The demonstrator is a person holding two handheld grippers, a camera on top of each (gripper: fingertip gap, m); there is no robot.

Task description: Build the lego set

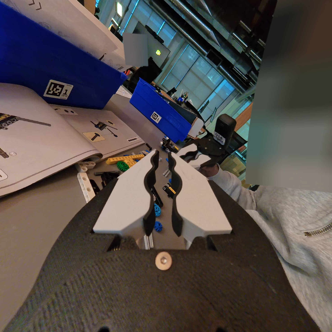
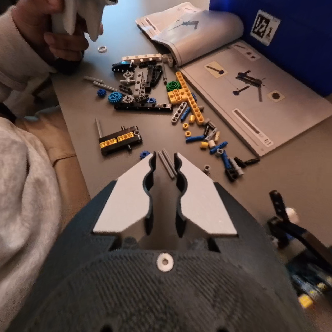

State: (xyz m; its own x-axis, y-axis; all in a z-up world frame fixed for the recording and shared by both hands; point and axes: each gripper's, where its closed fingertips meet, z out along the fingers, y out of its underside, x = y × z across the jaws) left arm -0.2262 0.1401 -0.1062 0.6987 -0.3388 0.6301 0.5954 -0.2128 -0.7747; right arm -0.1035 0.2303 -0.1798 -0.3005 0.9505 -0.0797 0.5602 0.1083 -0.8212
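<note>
Hovering over a grey table (image 2: 269, 179) of lego parts, both tools empty.
Lying open at right for reference: instruction booklet (image 2: 251, 100); loose pieces (image 2: 143, 89) spread mid-frame for picking; black-and-yellow block (image 2: 120, 140) set apart at centre. Right gripper (image 2: 164, 158) released, straddling two grey rods (image 2: 167, 165), likely next; left gripper (image 1: 163, 156) also released, holding nothing.

A grey desk (image 2: 125, 27) is strewn with yellow beams (image 2: 188, 97), a green gear (image 2: 172, 85), blue gears (image 2: 113, 97) and black beams (image 2: 143, 107); blue bins (image 1: 53, 59) are marked with black-and-white square tags (image 1: 57, 89), and pale grey fingers (image 2: 133, 197) are lined with black wavy pads (image 2: 149, 179)
</note>
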